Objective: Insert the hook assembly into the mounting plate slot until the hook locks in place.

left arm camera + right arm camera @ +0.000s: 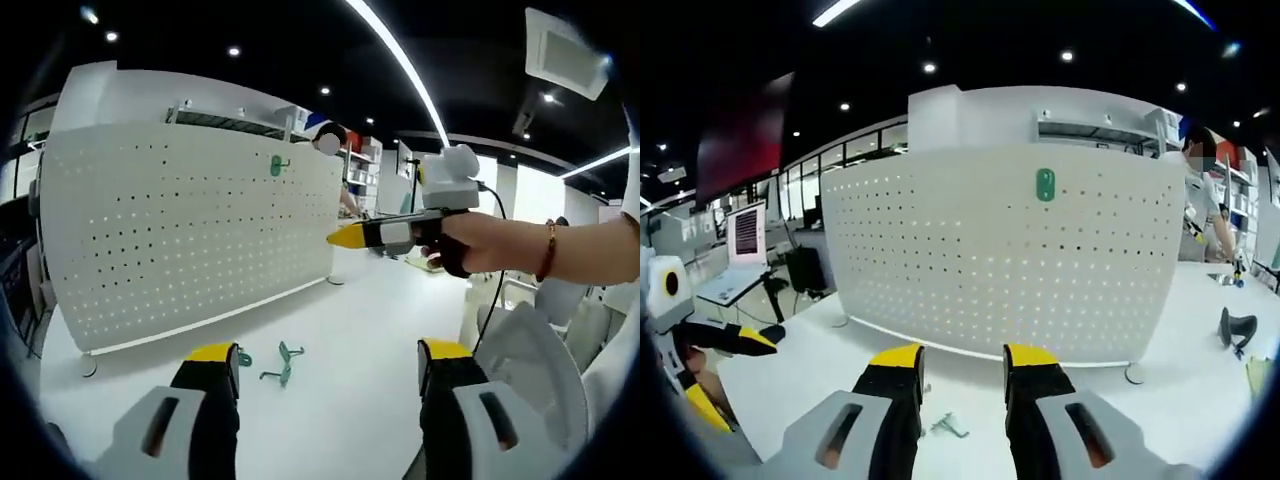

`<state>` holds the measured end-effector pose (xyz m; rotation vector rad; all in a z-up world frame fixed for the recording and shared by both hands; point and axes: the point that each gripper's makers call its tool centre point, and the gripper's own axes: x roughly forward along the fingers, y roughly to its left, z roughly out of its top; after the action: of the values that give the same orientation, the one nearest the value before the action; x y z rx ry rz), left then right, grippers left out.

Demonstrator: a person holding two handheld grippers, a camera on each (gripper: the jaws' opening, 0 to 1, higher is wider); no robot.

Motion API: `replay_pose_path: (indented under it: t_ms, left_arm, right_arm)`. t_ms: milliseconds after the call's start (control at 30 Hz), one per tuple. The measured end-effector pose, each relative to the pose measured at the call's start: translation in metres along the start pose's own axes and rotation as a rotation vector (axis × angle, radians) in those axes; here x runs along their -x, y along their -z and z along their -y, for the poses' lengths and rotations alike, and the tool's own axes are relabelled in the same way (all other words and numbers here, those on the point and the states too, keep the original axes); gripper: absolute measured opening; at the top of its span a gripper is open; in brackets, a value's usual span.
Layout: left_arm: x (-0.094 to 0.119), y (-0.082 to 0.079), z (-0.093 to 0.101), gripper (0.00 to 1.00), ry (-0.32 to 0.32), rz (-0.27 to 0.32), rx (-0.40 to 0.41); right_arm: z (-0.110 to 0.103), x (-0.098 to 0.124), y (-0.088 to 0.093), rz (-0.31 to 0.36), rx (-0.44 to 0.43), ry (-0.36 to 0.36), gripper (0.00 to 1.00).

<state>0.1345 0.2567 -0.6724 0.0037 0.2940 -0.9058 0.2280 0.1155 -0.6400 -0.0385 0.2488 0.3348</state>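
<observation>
On the white table [380, 330] in front of me stands the pegboard [190, 230] — one green hook [279, 165] already mounted near its top, two more green hooks [283, 362] lying loose beyond my left tongs [325, 358], which are spread and empty. My right tongs [962, 362] are parted too, holding nothing. No readable writing or brand anywhere.

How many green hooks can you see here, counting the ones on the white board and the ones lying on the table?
Green hook on the pegboard: 1
Green hooks lying on the table: 2, one in the open and one beside the left gripper's jaw
Total: 3 green hooks
</observation>
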Motion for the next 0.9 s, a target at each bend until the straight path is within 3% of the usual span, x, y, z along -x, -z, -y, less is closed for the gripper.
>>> replay_pose_path:
  t_ms: [133, 333, 567, 633, 900]
  left_arm:
    - [-0.011, -0.005, -0.011, 0.73, -0.09, 0.011, 0.016]
    - [-0.032, -0.005, -0.014, 0.7, -0.131, -0.017, 0.005]
    - [-0.051, 0.001, -0.011, 0.7, -0.142, -0.044, 0.009]
    - [-0.057, 0.01, -0.011, 0.68, -0.131, -0.1, 0.013]
    - [-0.073, 0.01, -0.012, 0.65, -0.128, -0.119, -0.005]
  right_arm:
    - [0.005, -0.004, -0.001, 0.014, 0.032, -0.042, 0.31]
    - [0.018, -0.011, 0.008, 0.005, 0.005, -0.096, 0.32]
    - [0.026, -0.009, 0.02, -0.006, 0.004, -0.139, 0.31]
    - [0.027, -0.007, 0.026, -0.009, 0.015, -0.15, 0.31]
    - [0.03, 0.002, 0.038, -0.012, -0.001, -0.158, 0.31]
